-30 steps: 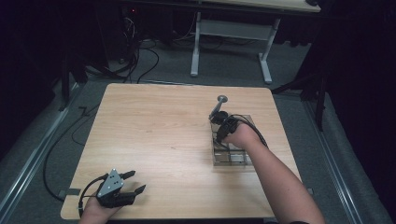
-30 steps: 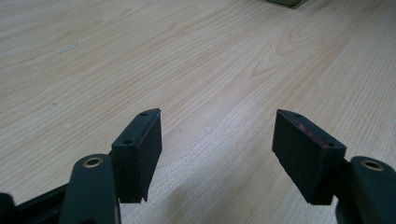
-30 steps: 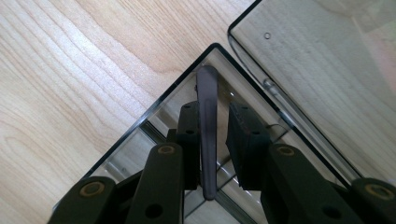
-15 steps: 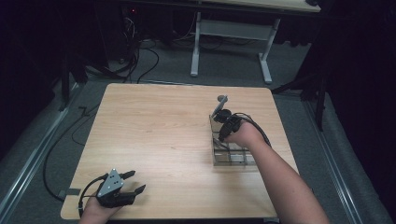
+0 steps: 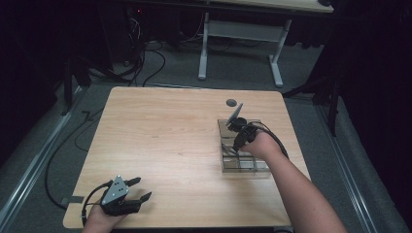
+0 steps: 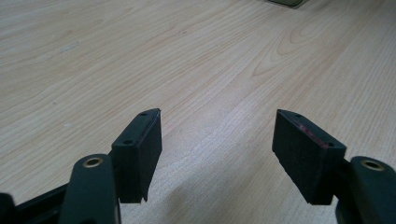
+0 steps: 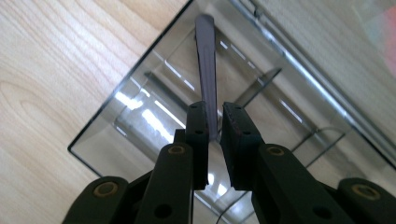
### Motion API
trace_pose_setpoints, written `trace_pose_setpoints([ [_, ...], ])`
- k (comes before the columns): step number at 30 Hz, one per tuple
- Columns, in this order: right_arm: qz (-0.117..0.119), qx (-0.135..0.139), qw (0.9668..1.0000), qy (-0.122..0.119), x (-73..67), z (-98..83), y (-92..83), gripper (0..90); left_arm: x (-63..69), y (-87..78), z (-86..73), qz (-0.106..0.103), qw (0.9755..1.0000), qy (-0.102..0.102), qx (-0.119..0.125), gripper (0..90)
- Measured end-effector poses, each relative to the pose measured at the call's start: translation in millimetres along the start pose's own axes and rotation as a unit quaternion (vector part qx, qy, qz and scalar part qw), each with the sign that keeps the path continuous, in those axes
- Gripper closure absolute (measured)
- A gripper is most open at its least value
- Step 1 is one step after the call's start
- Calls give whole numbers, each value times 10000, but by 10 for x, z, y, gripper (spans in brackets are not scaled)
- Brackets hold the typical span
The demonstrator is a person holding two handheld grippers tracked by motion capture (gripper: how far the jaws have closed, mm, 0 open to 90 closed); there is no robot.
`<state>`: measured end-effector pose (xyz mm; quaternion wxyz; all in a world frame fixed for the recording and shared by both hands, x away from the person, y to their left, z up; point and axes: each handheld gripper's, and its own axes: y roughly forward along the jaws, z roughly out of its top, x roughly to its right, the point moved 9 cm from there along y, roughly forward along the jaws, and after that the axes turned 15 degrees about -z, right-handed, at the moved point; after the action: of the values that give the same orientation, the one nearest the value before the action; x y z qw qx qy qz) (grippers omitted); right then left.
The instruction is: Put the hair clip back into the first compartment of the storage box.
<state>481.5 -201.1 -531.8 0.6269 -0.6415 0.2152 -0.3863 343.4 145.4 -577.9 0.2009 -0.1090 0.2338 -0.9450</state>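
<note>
The right gripper (image 7: 214, 135) has drawn back toward the near end of the clear compartmented organizer (image 5: 243, 148), fingers clenched on a thin dark flat-handled utensil (image 7: 205, 70) now angled over it, seemingly being lowered in. The left gripper (image 5: 133, 189) rests released at the near-left of the surface (image 5: 160, 131). No readable writing anywhere.

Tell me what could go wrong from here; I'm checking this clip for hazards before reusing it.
1. The right gripper pinches only the thin edge of a flat grey utensil over the clear divided organizer; it could twist or slip out.
2. The utensil's round end leans beyond the organizer, so it may catch a wall or divider on lowering.
3. The left gripper is open and far away, so nothing steadies the organizer.
</note>
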Motion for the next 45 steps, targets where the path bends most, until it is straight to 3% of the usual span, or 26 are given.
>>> trace_pose_setpoints([
  [3,-5,-1,10000,-20,7,-54,-23,811,0,0,0,2,10000,2,-4,335],
  [4,-14,-58,9999,92,-5,-79,-40,811,0,0,0,1,10000,-1,-1,335],
  [5,-27,51,9999,-90,24,-83,-34,811,0,0,0,1,10000,0,0,335],
  [6,-10,1,10000,43,2,-104,-52,811,1,-1,-1,-3,10000,1,-10,335],
  [9,-17,-47,9999,120,-25,-163,-86,810,2,-2,-1,1,10000,5,-11,335],
  [10,-29,14,10000,13,-15,-178,-87,810,2,-2,-1,2,10000,4,-9,335],
  [15,-35,-8,9999,148,-46,-276,-145,810,0,-3,-1,10,10000,-1,-6,335],
  [21,-43,27,9999,147,-43,-411,-156,809,-1,-3,-2,17,10000,-3,-8,335],
  [25,-17,-54,9995,295,-65,-517,-176,810,-1,-3,-2,20,10000,-6,-7,335],
  [27,-17,-17,9997,228,-65,-563,-168,810,-1,-4,-2,23,10000,-1,-7,335],
  [29,13,-64,9994,339,-92,-619,-169,810,-1,-4,-1,29,10000,1,-6,335],
  [34,46,-48,9994,328,-124,-730,-152,811,-2,-4,-2,39,10000,-7,-7,335],
  [37,88,52,9997,201,-155,-784,-144,814,-3,-5,-3,38,10000,-19,-8,335],
  [40,87,-31,9994,338,-204,-844,-143,814,-5,-6,-2,50,10000,-13,-5,335],
  [45,139,121,9995,273,-260,-902,-92,812,-7,-8,-3,62,10000,-13,-3,335],
])
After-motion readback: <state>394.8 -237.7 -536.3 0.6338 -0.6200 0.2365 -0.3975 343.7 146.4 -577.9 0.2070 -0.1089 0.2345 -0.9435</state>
